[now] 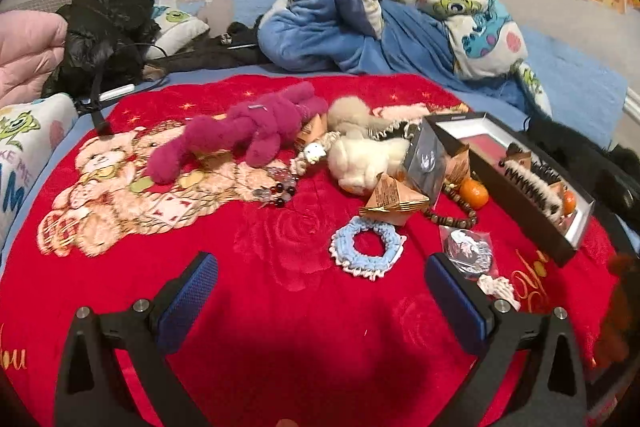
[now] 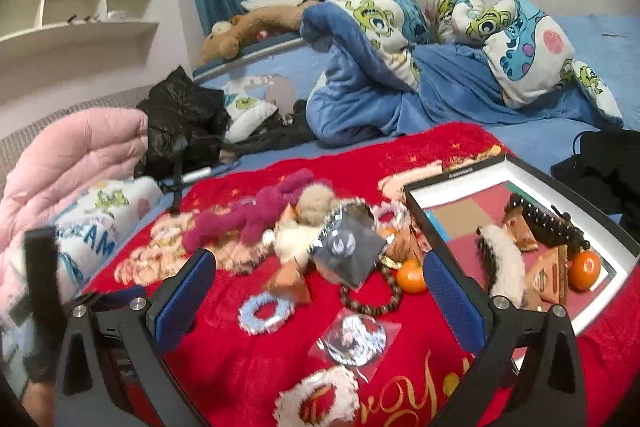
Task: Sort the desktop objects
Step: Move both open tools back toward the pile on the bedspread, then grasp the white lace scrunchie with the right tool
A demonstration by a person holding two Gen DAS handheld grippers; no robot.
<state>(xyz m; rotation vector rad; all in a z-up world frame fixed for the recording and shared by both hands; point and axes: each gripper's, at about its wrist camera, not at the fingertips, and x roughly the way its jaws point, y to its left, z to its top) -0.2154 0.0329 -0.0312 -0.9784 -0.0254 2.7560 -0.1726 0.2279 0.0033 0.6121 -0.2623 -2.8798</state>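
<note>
Small objects lie on a red blanket [image 1: 280, 267]: a magenta plush [image 1: 240, 135], a white plush [image 1: 364, 159], a blue scrunchie [image 1: 368, 247], a wooden bead bracelet [image 1: 456, 211], a tangerine [image 1: 474, 193], a bagged badge [image 1: 468, 251] and folded paper packets [image 1: 394, 201]. A black box [image 2: 520, 247] at the right holds a fluffy hair clip [image 2: 504, 267], a tangerine [image 2: 585, 265] and packets. My left gripper [image 1: 320, 291] is open and empty above the bare blanket, short of the scrunchie. My right gripper [image 2: 320, 287] is open and empty above the scrunchie [image 2: 264, 311] and the bracelet [image 2: 370, 297].
A blue cartoon quilt [image 2: 420, 47] is heaped behind the blanket. A pink duvet [image 2: 72, 155] and black jacket [image 2: 180, 119] lie at the left. Black cloth [image 2: 604, 171] lies right of the box. White shelves [image 2: 80, 7] stand on the far left wall.
</note>
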